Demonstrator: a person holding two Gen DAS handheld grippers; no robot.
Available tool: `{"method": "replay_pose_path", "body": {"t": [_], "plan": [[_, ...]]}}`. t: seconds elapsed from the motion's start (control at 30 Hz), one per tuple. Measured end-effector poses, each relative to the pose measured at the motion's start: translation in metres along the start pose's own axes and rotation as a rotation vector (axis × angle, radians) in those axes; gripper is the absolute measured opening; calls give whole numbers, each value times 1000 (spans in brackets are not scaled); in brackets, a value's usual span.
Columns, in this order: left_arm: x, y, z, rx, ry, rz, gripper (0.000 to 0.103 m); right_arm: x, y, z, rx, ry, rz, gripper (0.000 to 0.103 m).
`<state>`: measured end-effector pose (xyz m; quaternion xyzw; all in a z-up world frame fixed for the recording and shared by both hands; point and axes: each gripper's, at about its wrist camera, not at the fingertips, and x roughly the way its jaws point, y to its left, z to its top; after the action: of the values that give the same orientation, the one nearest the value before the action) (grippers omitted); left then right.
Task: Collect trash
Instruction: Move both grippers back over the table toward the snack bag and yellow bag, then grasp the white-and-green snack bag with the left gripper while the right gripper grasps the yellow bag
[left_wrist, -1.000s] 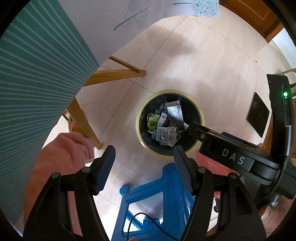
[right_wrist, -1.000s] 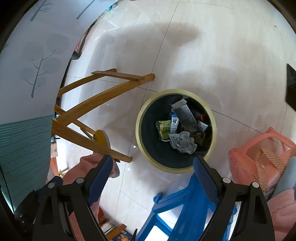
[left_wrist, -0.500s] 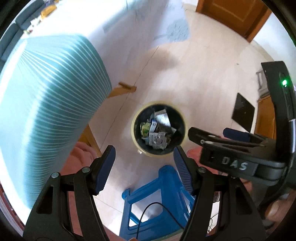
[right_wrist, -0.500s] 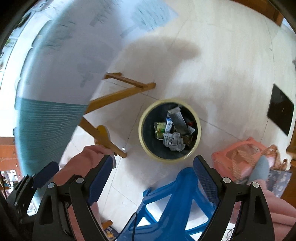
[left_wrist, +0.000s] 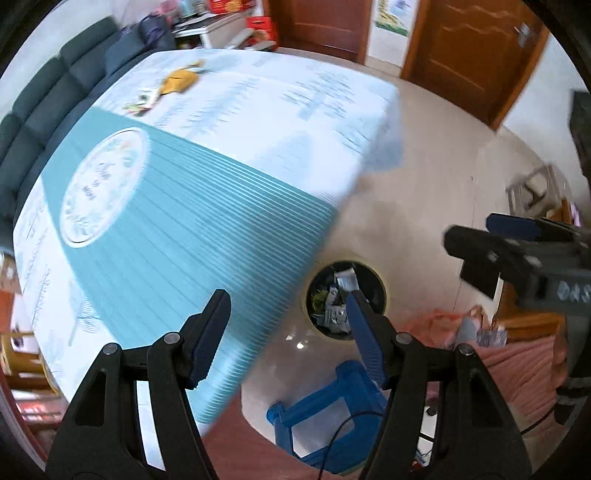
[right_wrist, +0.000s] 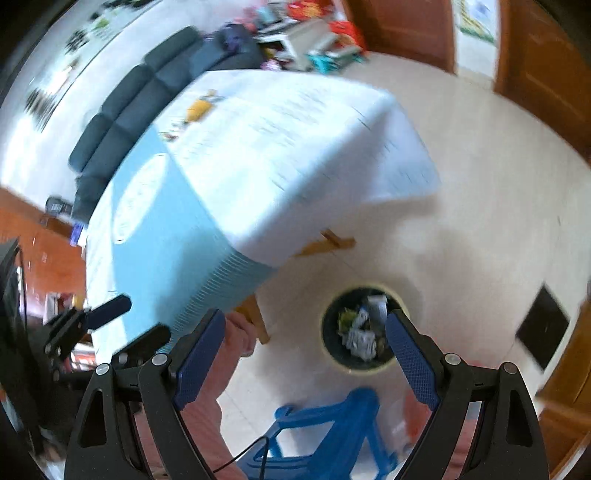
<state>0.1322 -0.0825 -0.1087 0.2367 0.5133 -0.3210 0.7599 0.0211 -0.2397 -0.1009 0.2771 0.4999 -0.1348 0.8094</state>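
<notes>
Both grippers, L (left_wrist: 286, 332) & R (right_wrist: 304, 349), spread w/ nothing held, bin (right_wrist: 360, 330) just beyond fingertips, prob. free for table (left_wrist: 229, 155) trash.

Both your wrist cameras look down from high above the floor, far from everything. Each view shares the trash bin (left_wrist: 346, 295) (right_wrist: 364, 332), the table (left_wrist: 207, 177) (right_wrist: 258, 162) and the blue stool (left_wrist: 325, 413) (right_wrist: 332, 428).
</notes>
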Motion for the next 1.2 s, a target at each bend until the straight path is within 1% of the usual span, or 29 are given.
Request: {"method": "replay_pose_path", "body": {"t": [0.1,0.2,0.3,0.4,0.47,0.57,0.67,0.77,0.9,1.03,1.2], "plan": [[-13,37,19,-60,-29,3,62,-11,36,29,-93,-34,-2,90],[-24,72,38,-98,-66,32,62,-14,65,63,-147,-60,3,90],[-31,103,58,-139,-90,42,62,-14,93,93,-199,-87,6,90],[-33,131,76,-175,-115,53,62,-5,118,125,-245,-106,6,90],[-32,149,88,-194,-132,64,62,7,132,148,-271,-121,4,90],[-19,175,109,-227,-138,71,62,24,152,183,-305,-151,0,90],[-2,196,126,-260,-126,61,62,48,166,218,-322,-166,9,88],[20,220,145,-298,-116,47,62,81,177,254,-346,-167,7,87],[51,247,163,-360,-92,18,62,124,184,288,-355,-146,-10,85],[85,277,182,-443,-59,-41,62,172,186,322,-336,-118,-10,82],[117,305,201,-541,-43,-87,62,214,183,344,-341,-92,-4,81]]}}
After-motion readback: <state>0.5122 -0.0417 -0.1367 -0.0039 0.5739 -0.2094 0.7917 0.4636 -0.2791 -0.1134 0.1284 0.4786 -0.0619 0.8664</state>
